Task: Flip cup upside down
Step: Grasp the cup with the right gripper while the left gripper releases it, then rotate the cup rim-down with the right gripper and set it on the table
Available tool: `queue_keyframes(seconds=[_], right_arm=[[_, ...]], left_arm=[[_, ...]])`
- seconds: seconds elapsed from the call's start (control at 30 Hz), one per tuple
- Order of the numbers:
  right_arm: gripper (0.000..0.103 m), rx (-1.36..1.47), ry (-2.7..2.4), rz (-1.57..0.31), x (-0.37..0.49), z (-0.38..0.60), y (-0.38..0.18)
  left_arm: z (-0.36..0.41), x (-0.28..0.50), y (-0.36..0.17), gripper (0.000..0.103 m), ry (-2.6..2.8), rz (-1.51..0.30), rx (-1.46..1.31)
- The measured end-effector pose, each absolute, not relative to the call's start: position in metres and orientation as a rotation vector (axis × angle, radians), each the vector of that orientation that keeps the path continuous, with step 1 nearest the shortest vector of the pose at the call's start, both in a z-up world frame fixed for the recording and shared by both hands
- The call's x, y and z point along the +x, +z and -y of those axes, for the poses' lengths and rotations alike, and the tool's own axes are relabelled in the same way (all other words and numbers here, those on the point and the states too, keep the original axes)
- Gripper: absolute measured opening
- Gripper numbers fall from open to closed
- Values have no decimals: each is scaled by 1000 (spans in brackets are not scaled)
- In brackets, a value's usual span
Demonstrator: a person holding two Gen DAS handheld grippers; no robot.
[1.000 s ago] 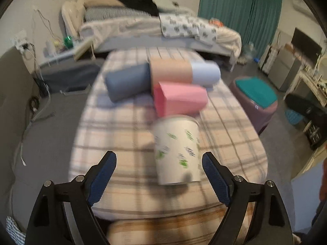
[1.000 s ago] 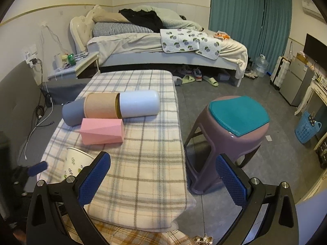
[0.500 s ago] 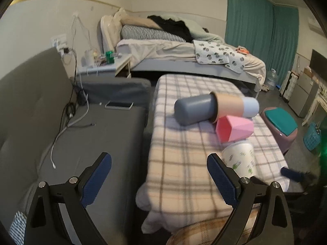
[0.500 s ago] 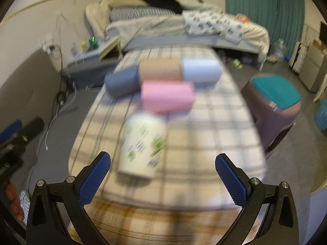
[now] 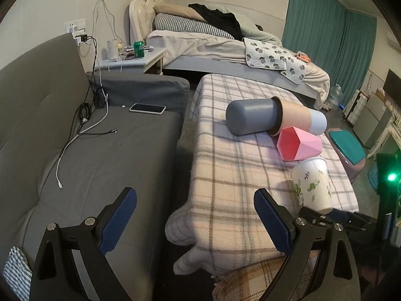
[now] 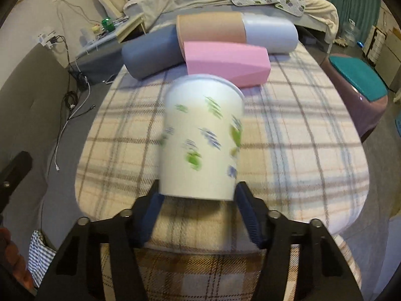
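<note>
The white paper cup (image 6: 200,138) with green and blue prints stands upright, mouth up, on the plaid-covered table (image 6: 300,150). My right gripper (image 6: 198,198) has closed its blue fingers on the cup's base from both sides. The right wrist view is blurred by motion. In the left wrist view the cup (image 5: 313,185) sits at the right with the right gripper (image 5: 330,215) at its base. My left gripper (image 5: 195,215) is open and empty, off to the left over the gap between sofa and table.
Behind the cup lie a pink box (image 6: 225,62), a grey cylinder (image 6: 153,52), a tan tube (image 6: 210,27) and a pale cylinder (image 6: 270,35). A grey sofa (image 5: 87,163) with a phone (image 5: 147,108) and cables is left. A purple stool (image 6: 358,82) stands right.
My right gripper swung in to the cup and closed on its base. My left gripper pulled back and turned left, away from the cup, staying open.
</note>
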State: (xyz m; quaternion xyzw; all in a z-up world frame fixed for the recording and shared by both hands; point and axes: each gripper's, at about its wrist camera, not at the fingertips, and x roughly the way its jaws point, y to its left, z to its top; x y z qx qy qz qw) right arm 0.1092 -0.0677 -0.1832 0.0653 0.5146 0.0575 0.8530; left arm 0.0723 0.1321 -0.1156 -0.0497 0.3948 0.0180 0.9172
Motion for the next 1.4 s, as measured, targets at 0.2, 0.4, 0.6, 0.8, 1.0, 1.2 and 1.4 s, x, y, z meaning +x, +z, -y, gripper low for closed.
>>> queue_keyframes(seconds=[0.2,0.4,0.6,0.8,1.0,1.2,1.4], right_arm=[[55,121,138,-1039,110,73,-162],[55,97,145,-989,112,83,-139],[55,72,136,-1029,121,97,-130],[55,5,171,-1174,121,101,-127],[55,-51,178,-1236,135,94,-136],[55,-34,161,-1213,161,92,-134],[55,-45,149,-1190,172,91,-135]], left_arm=[[-123,72,-115,97,19,-817,-87],[-111,73,-113,97,3,-820,-74],[-99,76,-114,97,-14,-833,-52],[-93,83,-115,97,-17,-834,-59],[-90,90,-117,97,-26,-849,-70],[-93,93,-122,97,-21,-865,-66],[-95,96,-123,97,-8,-866,-66]])
